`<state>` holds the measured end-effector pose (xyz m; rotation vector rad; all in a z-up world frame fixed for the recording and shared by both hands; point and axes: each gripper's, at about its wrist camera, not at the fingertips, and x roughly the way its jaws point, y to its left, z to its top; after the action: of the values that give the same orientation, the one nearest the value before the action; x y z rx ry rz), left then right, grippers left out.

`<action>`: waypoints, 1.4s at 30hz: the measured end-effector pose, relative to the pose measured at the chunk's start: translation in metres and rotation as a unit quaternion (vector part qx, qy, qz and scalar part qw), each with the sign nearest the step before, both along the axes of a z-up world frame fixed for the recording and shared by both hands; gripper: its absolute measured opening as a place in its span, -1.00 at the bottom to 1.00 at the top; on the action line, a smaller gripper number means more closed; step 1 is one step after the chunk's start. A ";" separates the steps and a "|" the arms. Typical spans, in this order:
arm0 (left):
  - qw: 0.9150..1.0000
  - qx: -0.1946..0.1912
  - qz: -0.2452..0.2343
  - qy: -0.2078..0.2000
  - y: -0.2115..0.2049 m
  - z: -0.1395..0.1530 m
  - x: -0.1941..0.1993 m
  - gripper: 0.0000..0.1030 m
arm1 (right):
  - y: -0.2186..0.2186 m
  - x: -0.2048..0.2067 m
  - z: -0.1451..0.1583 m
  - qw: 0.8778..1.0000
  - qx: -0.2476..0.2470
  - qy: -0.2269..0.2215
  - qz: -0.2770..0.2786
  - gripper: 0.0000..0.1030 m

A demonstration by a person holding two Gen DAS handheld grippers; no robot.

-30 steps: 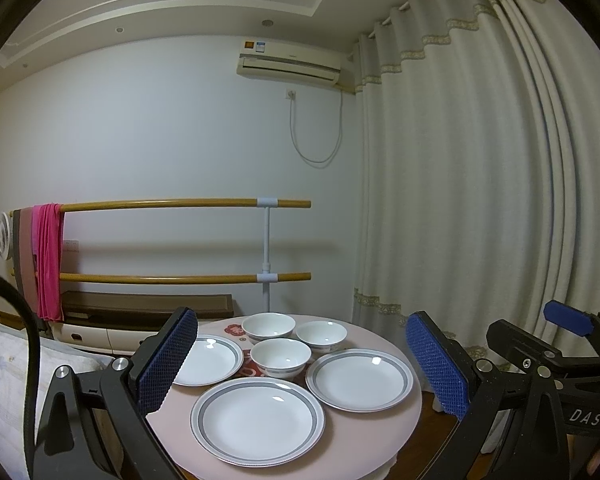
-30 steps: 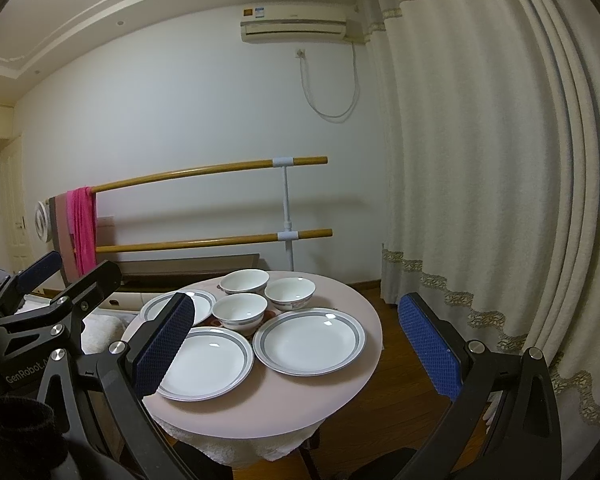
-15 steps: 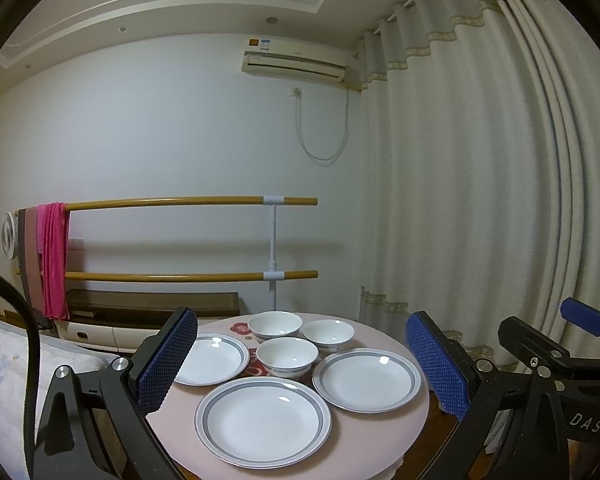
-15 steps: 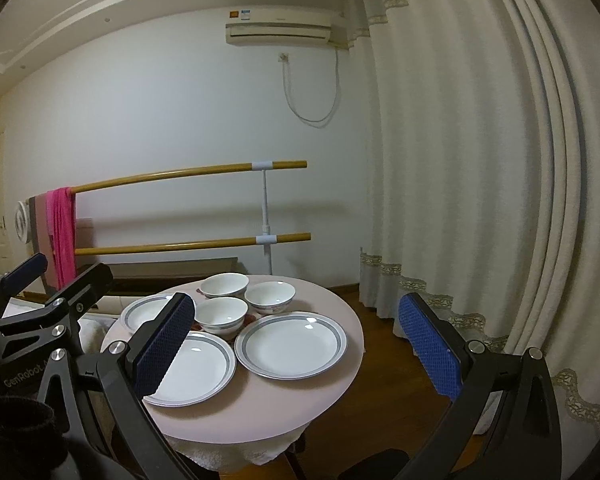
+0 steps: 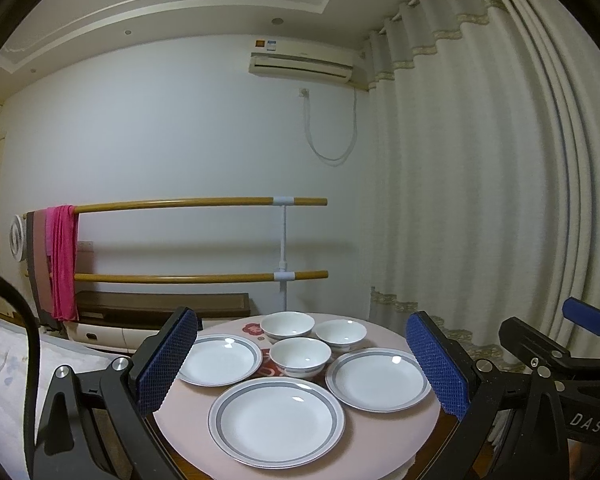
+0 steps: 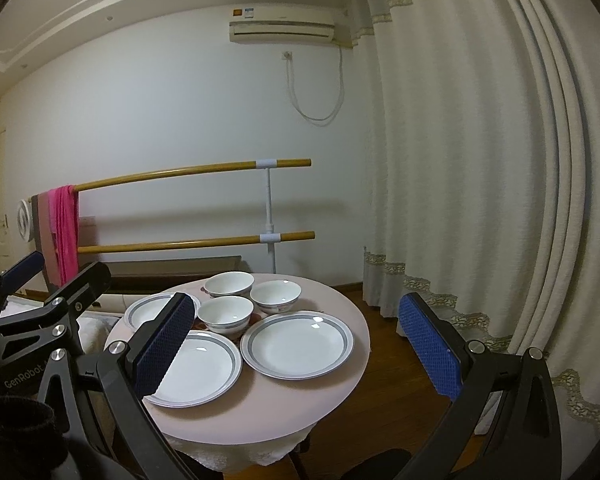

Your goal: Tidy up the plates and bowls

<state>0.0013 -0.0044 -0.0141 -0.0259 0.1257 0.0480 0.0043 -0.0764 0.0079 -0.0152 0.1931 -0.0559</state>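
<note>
White china with grey rim bands sits on a round pink table (image 5: 400, 420): three plates and three bowls, all apart from the grippers. The near plate (image 5: 276, 420) lies at the table's front edge in the left wrist view, the right plate (image 5: 378, 378) just beside it, the left plate (image 5: 220, 358) partly hidden behind a blue pad. The three bowls cluster behind the plates, upright and empty: the front bowl (image 5: 300, 356) sits between the left and right plates, the back bowl (image 5: 287, 325) and the right bowl (image 5: 341, 334) side by side behind it, close together; whether they touch I cannot tell. A red floral mark (image 5: 250, 327) shows on the tabletop near the back bowl. The left gripper (image 5: 300, 372) hangs above the table's near side with its fingers spread wide, holding nothing. The right gripper (image 6: 296, 352) is also spread wide and empty, off the table's right front, and from its camera the same dishes appear with the right plate (image 6: 298, 344) nearest the middle. Beyond the table stand two wooden rails (image 5: 180, 202) on a white post, a pink towel (image 5: 62, 260) draped over the upper one's left end. An air conditioner (image 5: 302, 64) is mounted high on the wall, and cream curtains (image 5: 480, 200) fill the right side.
</note>
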 end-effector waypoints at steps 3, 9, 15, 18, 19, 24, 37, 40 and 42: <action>1.000 0.001 0.004 0.000 0.000 0.000 0.001 0.99 | 0.002 0.002 0.000 1.000 0.001 0.000 0.004 1.00; 1.000 0.000 0.010 -0.002 -0.002 0.000 0.002 0.99 | 0.007 0.004 -0.001 1.000 0.002 -0.001 0.011 1.00; 1.000 0.003 0.017 -0.002 -0.001 -0.006 0.003 0.99 | 0.009 0.006 -0.004 1.000 0.004 -0.007 0.017 1.00; 1.000 0.003 0.019 0.001 -0.002 -0.007 0.005 0.99 | 0.009 0.009 -0.005 1.000 0.006 -0.003 0.019 1.00; 1.000 0.003 0.020 0.001 -0.002 -0.007 0.006 0.99 | 0.009 0.010 -0.006 1.000 0.006 -0.002 0.020 1.00; 1.000 0.002 0.023 0.001 0.001 -0.008 0.007 0.99 | 0.010 0.014 -0.007 1.000 0.006 0.001 0.024 1.00; 1.000 0.002 0.025 0.004 0.004 -0.008 0.006 0.99 | 0.013 0.018 -0.009 1.000 0.005 0.003 0.028 1.00; 1.000 -0.001 0.025 0.008 0.008 -0.009 0.010 0.99 | 0.014 0.020 -0.011 1.000 0.003 0.005 0.029 1.00; 1.000 -0.002 0.026 0.013 0.012 -0.012 0.013 0.99 | 0.015 0.024 -0.013 0.999 0.000 0.007 0.033 1.00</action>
<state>0.0148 0.0072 -0.0256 -0.0326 0.1518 0.0996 0.0284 -0.0618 -0.0051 -0.0222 0.2060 0.0099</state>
